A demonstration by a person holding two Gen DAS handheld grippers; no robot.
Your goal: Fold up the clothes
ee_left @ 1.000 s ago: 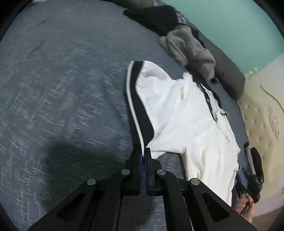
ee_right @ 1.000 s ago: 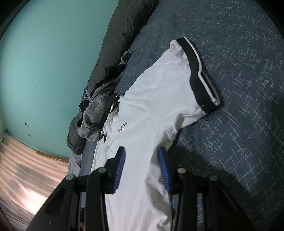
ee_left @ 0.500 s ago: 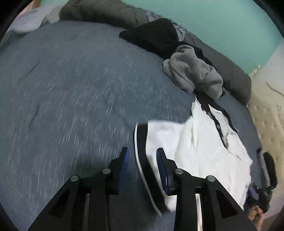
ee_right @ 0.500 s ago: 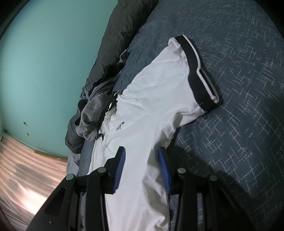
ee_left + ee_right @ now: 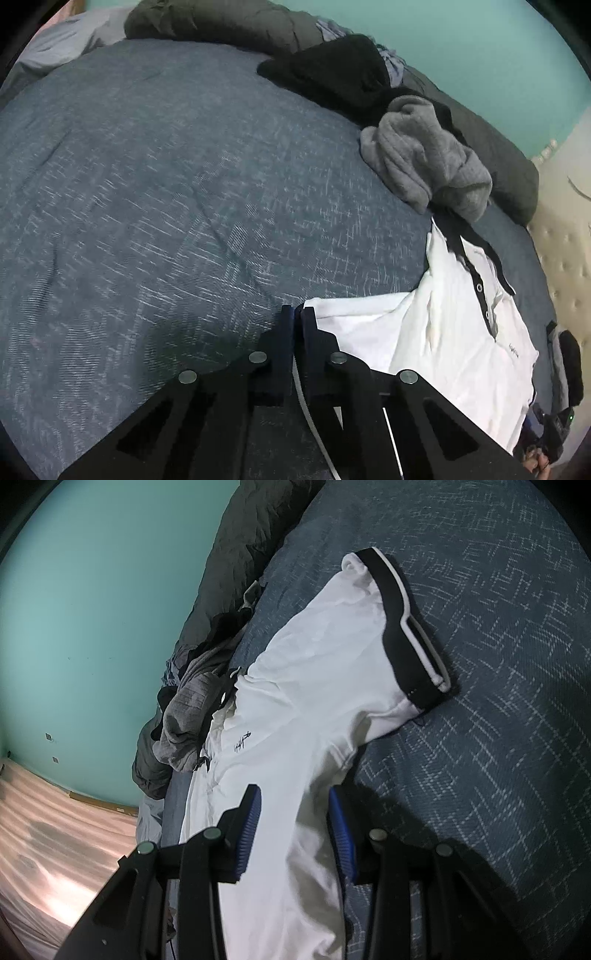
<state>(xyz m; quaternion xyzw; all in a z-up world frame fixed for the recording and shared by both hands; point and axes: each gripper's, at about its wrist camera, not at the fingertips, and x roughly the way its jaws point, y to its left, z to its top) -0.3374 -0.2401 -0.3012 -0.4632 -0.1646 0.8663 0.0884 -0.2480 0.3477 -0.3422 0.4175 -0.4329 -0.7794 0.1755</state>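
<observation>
White polo shirt (image 5: 454,332) lies flat on blue bed (image 5: 166,221), collar twd grey sweater (image 5: 424,162). Left gripper (image 5: 297,314) fingers pinched together on sleeve cuff edge. Right gripper (image 5: 295,812) fingers part-open over shirt body, not pressing it. Other sleeve (image 5: 402,620) spread out on bed.

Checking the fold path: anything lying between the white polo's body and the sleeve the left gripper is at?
Nothing visible. The left gripper, jaws shut, is at the sleeve cuff; bare white polo lies beyond. The grey sweater sits at the collar end, overlapping it, off the fold line.
</observation>
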